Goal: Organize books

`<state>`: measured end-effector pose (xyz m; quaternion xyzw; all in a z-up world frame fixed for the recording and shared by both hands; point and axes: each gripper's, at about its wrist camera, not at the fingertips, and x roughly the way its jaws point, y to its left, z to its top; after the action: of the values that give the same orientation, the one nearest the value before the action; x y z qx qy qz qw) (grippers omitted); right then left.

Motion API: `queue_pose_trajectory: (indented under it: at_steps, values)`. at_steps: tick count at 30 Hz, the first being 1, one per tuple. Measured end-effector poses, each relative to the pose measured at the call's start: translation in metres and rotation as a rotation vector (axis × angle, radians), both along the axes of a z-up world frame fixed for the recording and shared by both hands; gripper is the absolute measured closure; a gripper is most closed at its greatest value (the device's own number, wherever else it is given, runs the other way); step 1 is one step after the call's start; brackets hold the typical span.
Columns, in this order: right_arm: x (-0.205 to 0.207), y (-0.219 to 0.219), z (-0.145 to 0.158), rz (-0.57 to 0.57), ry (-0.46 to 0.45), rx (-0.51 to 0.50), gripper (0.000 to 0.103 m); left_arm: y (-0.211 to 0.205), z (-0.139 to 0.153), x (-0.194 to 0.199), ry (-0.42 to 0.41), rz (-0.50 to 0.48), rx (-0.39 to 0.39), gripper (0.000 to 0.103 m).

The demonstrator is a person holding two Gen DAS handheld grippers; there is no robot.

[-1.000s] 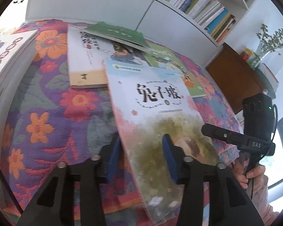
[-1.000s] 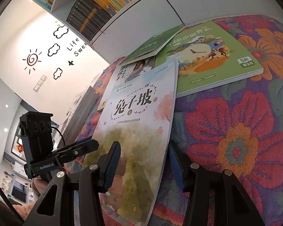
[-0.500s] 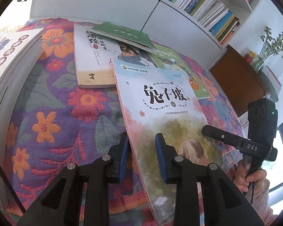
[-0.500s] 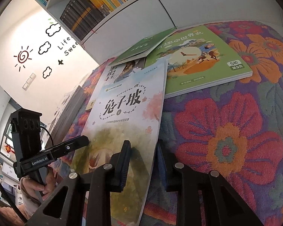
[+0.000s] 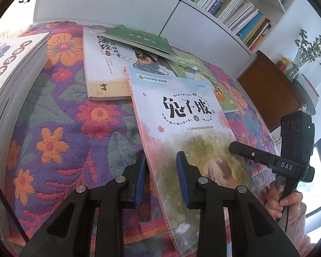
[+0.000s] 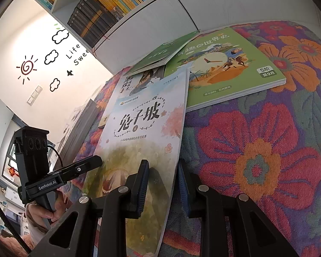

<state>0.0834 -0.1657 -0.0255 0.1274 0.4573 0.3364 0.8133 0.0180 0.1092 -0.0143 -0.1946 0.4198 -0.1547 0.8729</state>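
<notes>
A table under a woven floral cloth (image 5: 60,132) in purple, orange and red carries several paperbacks. Nearest its front edge, a tall thin book (image 5: 182,128) with a glossy pale blue and pink cover reads "兔子坡" and a circled 4, above a soft green meadow painting. Its far end rests on a cream book (image 5: 104,72) and a green book (image 6: 222,68) marked "5阶 第9月", nearer the back edge. The left gripper (image 5: 161,177) has just been closing and is clenched on the tall book's left edge; the right gripper (image 6: 163,184), also just closing, is clenched on its right edge, blue pads (image 6: 144,184) pressing the cover
</notes>
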Motion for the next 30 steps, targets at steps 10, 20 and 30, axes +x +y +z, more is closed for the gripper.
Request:
queue_pose_trajectory:
  at_steps: [10,20,30]
  values:
    - [-0.016,0.011,0.02,-0.003,-0.101,-0.059,0.081,0.001,0.006,0.0,0.022,-0.005,0.002,0.077]
    - [-0.036,0.028,0.037,0.049,-0.228,-0.126,0.081,0.013,0.023,-0.009,-0.033,-0.002,-0.045,0.077]
    - [-0.06,0.049,0.049,0.117,-0.348,-0.188,0.081,0.023,0.042,-0.015,-0.093,-0.023,-0.064,0.077]
